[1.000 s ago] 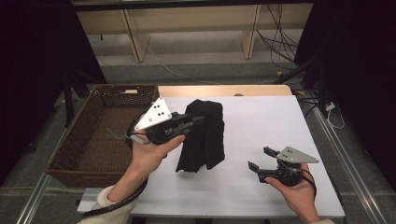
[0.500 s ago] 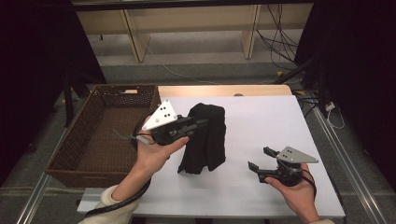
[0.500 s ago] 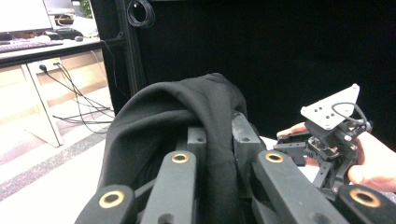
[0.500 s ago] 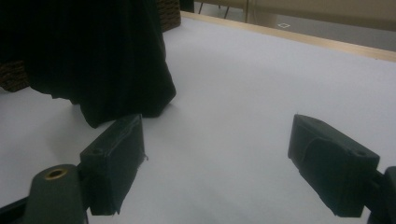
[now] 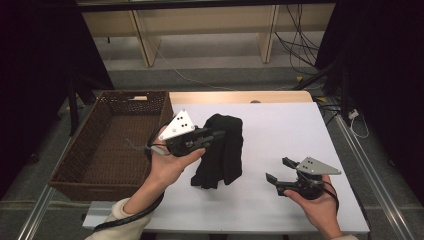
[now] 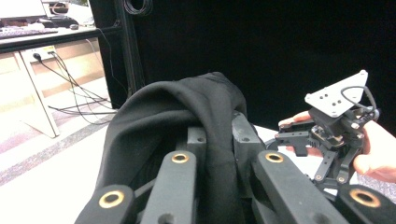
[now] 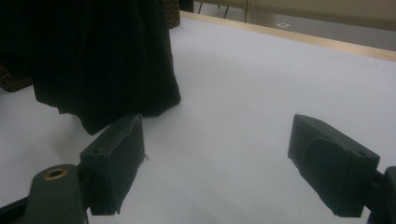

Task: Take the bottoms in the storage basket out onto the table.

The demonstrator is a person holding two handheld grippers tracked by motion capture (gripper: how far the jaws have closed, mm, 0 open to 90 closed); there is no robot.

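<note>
A black cloth (image 5: 223, 157) is bunched up at the middle of the white table (image 5: 290, 125). My left gripper (image 5: 218, 134) is shut on its upper fold. In the left gripper view the cloth (image 6: 187, 105) drapes over and between the jaws of the left gripper (image 6: 218, 136). Its lower end hangs down to the tabletop in the right gripper view, where the cloth (image 7: 93, 56) fills the upper left. My right gripper (image 5: 277, 169) is held low over the table's front right, open with nothing between its jaws (image 7: 219, 163). It also appears farther off in the left gripper view (image 6: 299, 140).
A brown wicker basket (image 5: 67, 165) stands against the table's left edge, with a small pale item at its far end. A wooden strip (image 5: 240, 96) runs along the table's far edge. Metal rails border the table on both sides.
My left gripper has shifted slightly to the right with the cloth in it. The right hand has stayed where it was.
</note>
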